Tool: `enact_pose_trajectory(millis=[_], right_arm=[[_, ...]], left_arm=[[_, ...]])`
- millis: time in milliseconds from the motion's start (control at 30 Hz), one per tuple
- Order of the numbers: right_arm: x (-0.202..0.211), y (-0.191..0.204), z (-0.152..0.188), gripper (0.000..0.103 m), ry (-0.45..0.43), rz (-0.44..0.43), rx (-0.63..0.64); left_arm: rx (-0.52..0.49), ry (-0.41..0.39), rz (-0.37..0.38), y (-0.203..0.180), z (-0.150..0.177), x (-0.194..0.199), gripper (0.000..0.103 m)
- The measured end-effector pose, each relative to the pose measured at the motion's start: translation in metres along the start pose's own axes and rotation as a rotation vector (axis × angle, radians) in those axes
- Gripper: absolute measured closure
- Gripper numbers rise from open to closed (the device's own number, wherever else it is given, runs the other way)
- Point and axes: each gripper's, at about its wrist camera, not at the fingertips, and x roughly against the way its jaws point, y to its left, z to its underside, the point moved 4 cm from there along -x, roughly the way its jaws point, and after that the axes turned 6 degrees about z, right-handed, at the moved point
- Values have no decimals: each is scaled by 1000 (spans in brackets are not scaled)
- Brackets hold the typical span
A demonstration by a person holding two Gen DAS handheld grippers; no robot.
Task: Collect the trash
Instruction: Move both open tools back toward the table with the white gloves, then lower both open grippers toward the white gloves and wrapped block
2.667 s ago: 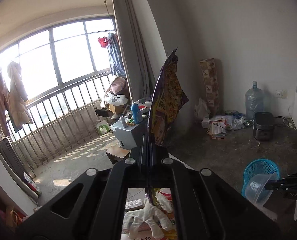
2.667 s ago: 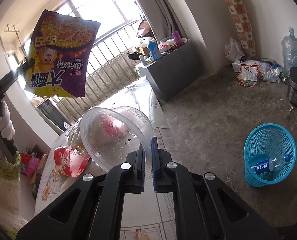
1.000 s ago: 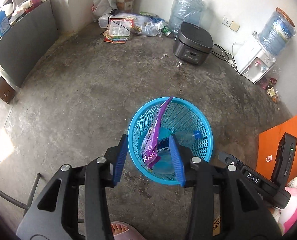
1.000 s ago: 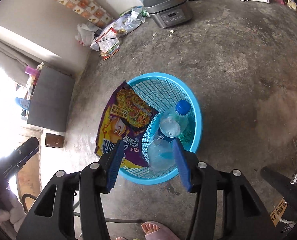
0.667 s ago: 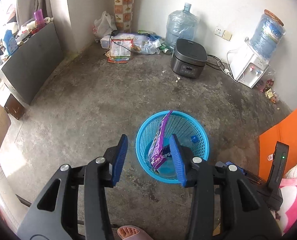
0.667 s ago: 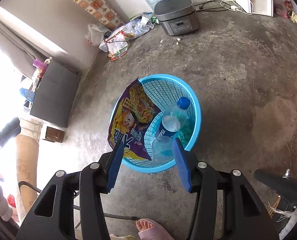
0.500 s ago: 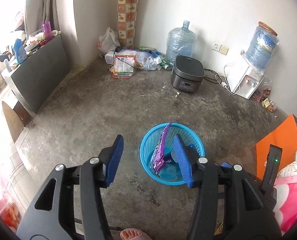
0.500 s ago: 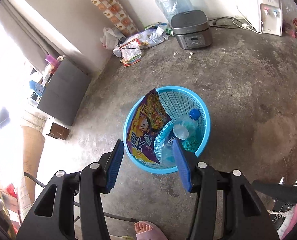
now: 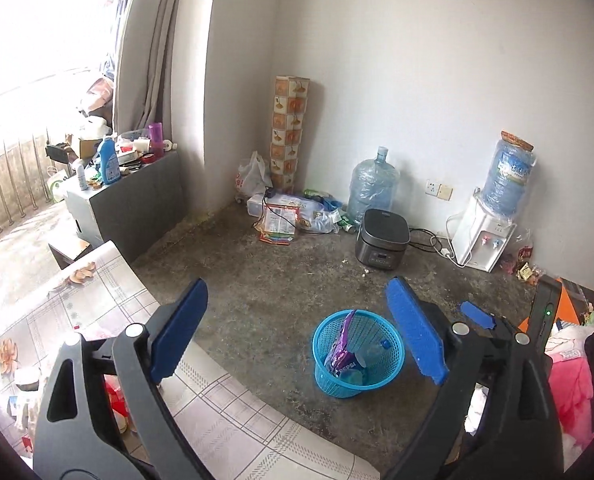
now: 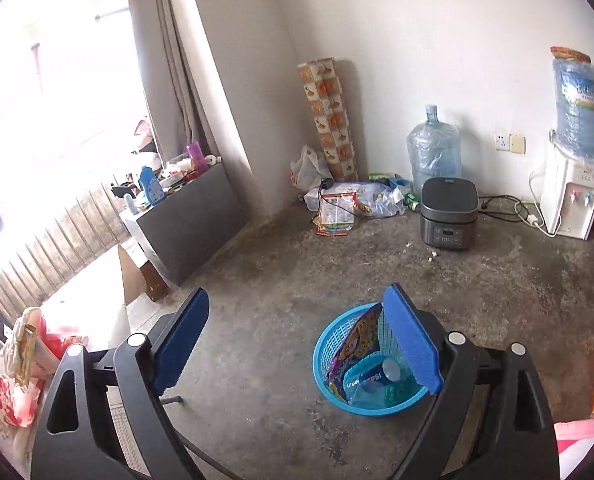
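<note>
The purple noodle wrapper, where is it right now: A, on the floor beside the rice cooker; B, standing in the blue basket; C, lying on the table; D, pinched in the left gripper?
B: the purple noodle wrapper stands inside the blue basket next to a Pepsi bottle.

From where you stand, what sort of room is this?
Probably a lived-in room in a flat, used for living and simple cooking: a rice cooker sits on the bare concrete floor, a water dispenser stands by the wall, and a blue wastebasket holds trash.
</note>
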Motion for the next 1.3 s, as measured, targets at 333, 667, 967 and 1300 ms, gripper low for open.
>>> enact_pose_trajectory(millis=[333,667,967,1300], right_arm=[[49,80,-19,6,-98,-122,156],[30,153,12,6,110,-374,141],[30,220,49,6,268,-482,169],[34,258,62,6,347,-539,220]], left_arm=[[41,-186,-242,86,23,147,13],[178,-167,-455,163,70,233,13],[305,-116,-486,204,98,236,13],[325,-109,-539,224,102,237,13]])
